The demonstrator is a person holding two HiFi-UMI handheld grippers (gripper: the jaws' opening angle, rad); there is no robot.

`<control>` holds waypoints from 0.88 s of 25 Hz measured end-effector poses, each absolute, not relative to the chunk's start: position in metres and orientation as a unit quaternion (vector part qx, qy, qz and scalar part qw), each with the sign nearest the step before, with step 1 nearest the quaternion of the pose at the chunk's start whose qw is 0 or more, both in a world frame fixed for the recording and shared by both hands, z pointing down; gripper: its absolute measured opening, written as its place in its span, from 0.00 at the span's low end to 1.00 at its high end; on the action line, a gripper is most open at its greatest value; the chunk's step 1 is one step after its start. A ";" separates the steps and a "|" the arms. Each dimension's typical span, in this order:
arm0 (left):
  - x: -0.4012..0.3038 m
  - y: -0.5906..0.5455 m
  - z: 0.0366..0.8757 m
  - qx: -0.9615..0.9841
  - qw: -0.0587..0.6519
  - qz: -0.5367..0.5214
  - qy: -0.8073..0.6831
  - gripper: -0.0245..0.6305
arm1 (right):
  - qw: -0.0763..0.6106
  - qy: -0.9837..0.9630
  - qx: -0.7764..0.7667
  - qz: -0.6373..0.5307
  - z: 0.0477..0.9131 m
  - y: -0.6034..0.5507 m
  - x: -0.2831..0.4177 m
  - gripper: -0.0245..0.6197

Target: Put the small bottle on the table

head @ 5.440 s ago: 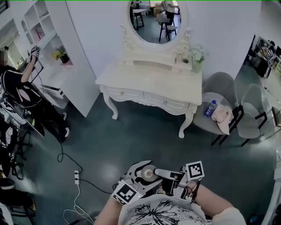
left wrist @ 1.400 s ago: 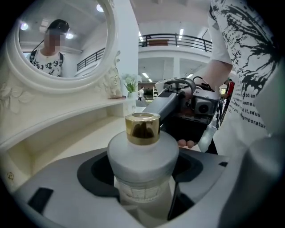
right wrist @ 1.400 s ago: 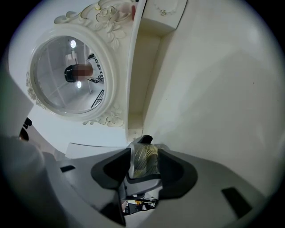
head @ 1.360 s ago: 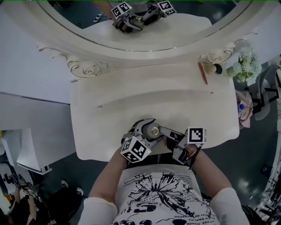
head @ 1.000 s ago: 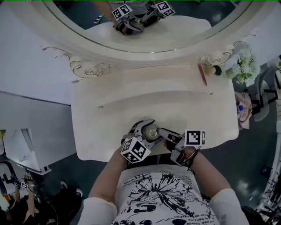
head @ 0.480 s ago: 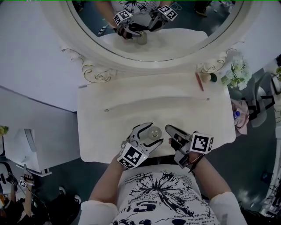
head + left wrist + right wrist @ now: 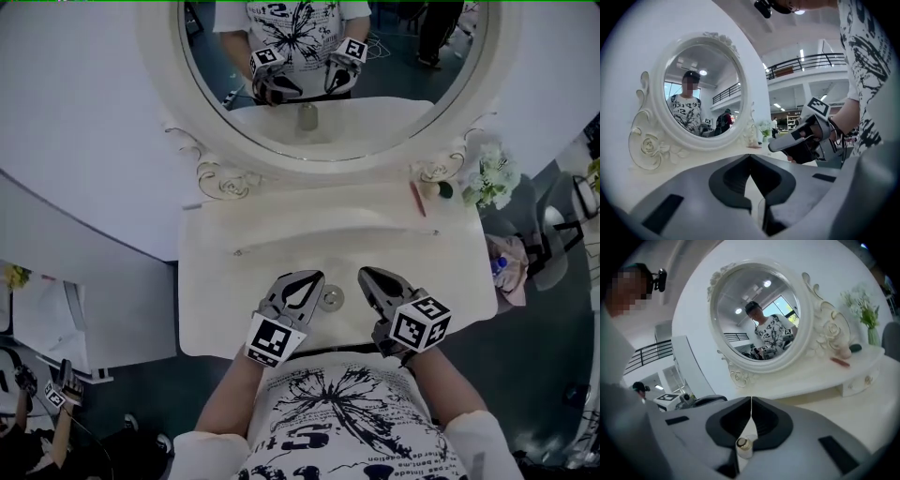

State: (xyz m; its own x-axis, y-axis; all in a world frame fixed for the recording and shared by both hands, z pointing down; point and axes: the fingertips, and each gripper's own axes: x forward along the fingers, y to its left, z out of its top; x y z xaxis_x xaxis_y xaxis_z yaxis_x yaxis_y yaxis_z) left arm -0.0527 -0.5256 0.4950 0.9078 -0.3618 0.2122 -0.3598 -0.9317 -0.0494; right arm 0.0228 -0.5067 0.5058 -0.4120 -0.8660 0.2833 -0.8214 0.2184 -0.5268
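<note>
The small bottle (image 7: pixel 331 298), clear with a round metal cap, stands upright on the white dressing table (image 7: pixel 281 246) near its front edge. It is free, between my two grippers and touching neither. My left gripper (image 7: pixel 316 277) sits just left of it, shut and empty. Just right of it is my right gripper (image 7: pixel 365 273), also shut and empty. In the right gripper view the bottle (image 7: pixel 744 446) shows through the hollow behind the shut jaws of that gripper (image 7: pixel 751 400). The left gripper view has its jaws (image 7: pixel 750 155) shut, the right gripper (image 7: pixel 801 141) beyond.
An oval mirror (image 7: pixel 328 75) in an ornate white frame rises at the table's back and reflects me and both grippers. A red stick (image 7: pixel 417 199), a small dark thing (image 7: pixel 444 190) and a vase of white flowers (image 7: pixel 483 173) sit at the back right. A chair (image 7: pixel 511 272) stands right of the table.
Both grippers have let go of the bottle and drawn apart to either side of it. The left jaws stood wide round it half a second ago; both pairs are shut now.
</note>
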 end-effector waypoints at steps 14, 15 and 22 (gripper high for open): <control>-0.086 -0.544 0.450 -0.967 -0.009 -0.064 0.245 0.07 | -0.032 0.813 -0.573 -0.099 0.456 -0.512 0.024 0.07; -0.086 -0.546 0.449 -0.967 -0.010 -0.063 0.248 0.07 | -0.035 0.814 -0.571 -0.097 0.456 -0.513 0.022 0.07; -0.089 -0.550 0.450 -0.965 -0.014 -0.059 0.257 0.07 | -0.058 0.815 -0.570 -0.089 0.462 -0.516 0.014 0.06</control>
